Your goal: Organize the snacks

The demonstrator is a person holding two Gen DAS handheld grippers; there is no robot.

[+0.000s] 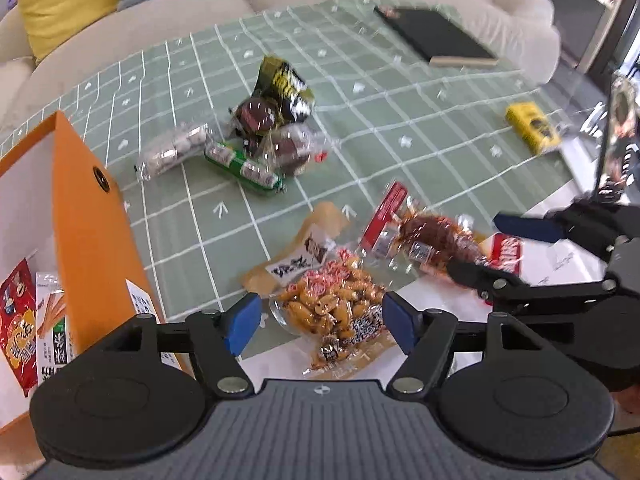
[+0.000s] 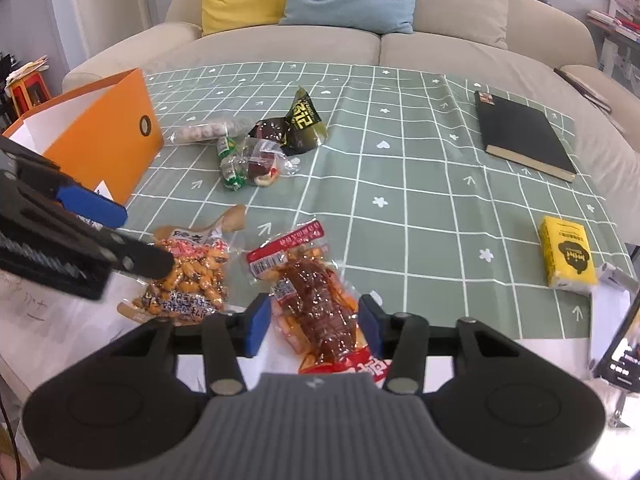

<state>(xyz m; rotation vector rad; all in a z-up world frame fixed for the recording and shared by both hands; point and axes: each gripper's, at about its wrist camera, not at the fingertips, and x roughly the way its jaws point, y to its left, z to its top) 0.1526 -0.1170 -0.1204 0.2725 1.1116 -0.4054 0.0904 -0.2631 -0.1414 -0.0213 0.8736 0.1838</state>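
My left gripper is open, its blue pads on either side of a clear bag of orange-brown peanuts at the table's near edge. My right gripper is open around a red-brown spicy snack pack, which also shows in the left wrist view. The peanut bag shows in the right wrist view. An orange box stands at the left with snack packs inside. A pile of small snacks lies mid-table.
A black notebook lies at the far right of the green checked cloth. A yellow packet sits near the right edge. A phone stands at the right. A beige sofa with cushions is behind.
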